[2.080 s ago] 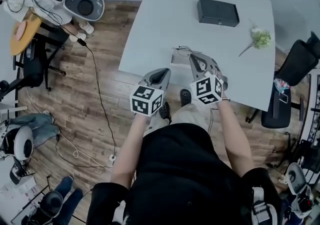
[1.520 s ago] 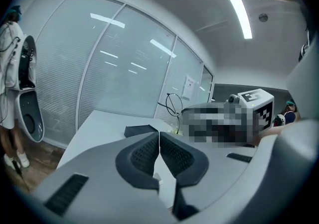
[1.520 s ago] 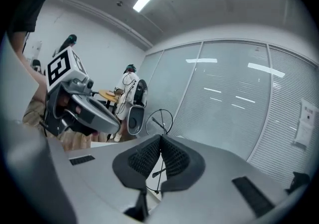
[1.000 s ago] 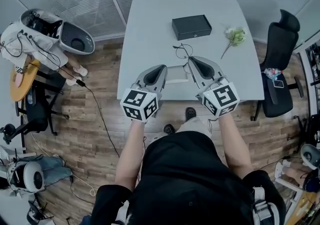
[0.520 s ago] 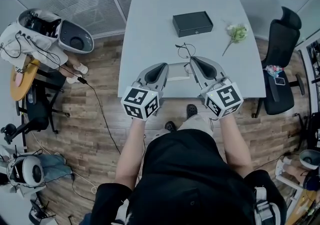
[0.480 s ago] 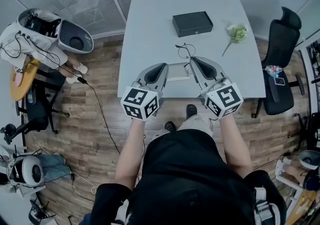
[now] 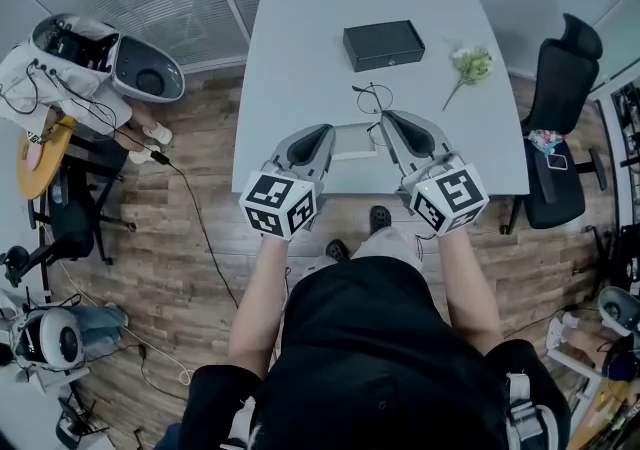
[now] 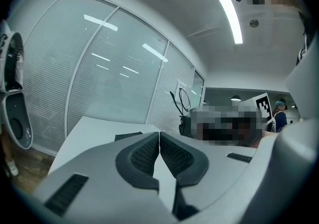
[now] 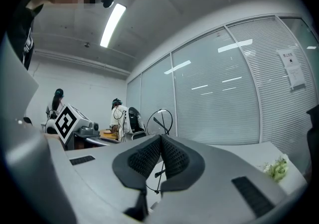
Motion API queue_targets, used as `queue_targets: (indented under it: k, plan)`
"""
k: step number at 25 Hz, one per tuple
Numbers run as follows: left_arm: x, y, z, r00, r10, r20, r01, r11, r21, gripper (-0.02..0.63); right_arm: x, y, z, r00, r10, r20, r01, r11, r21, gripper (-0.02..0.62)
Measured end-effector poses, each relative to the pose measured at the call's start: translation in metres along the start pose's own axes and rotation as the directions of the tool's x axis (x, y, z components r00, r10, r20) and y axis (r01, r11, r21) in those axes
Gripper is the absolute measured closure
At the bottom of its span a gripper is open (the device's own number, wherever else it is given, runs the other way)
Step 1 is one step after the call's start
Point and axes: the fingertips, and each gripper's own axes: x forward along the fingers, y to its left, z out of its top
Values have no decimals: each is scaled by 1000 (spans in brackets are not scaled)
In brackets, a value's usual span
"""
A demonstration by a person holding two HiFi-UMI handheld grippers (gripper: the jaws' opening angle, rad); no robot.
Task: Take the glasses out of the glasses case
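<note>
The black glasses case [image 7: 381,45] lies with its lid down at the far middle of the white table [image 7: 300,48]; it also shows low in the left gripper view [image 8: 128,136]. The thin wire glasses [image 7: 369,96] stand up from the tip of my right gripper [image 7: 388,119], clear of the case. My right gripper [image 9: 160,141] is shut on the wire frame, with one round lens [image 9: 159,121] above the pads. My left gripper [image 7: 322,134] hovers beside it over the table's near edge. Its pads [image 8: 147,154] meet with nothing between them. The glasses [image 8: 183,101] rise to its right.
A pale flat rectangle [image 7: 352,143] lies on the table between the two grippers. A small flower sprig [image 7: 470,66] rests at the right of the table. A black office chair [image 7: 560,88] stands to the right. Gear and cables [image 7: 100,48] crowd the wooden floor at left.
The head view swung and settled about two seconds ago. Over the last second both grippers have kept still and the glasses have stayed in the right gripper.
</note>
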Motion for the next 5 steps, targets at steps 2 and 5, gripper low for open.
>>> queue_targets:
  k: [2,5]
  plan:
    - [1,2,-1,1000,0,-2,0,1000,0,581,2,0,-1,1000,2,1,-2,1000,6,575]
    - [1,5,-1,1000,-1,-2,1,1000,0,581,4,1,-4,1000,5,-2,-5,1000,7,575]
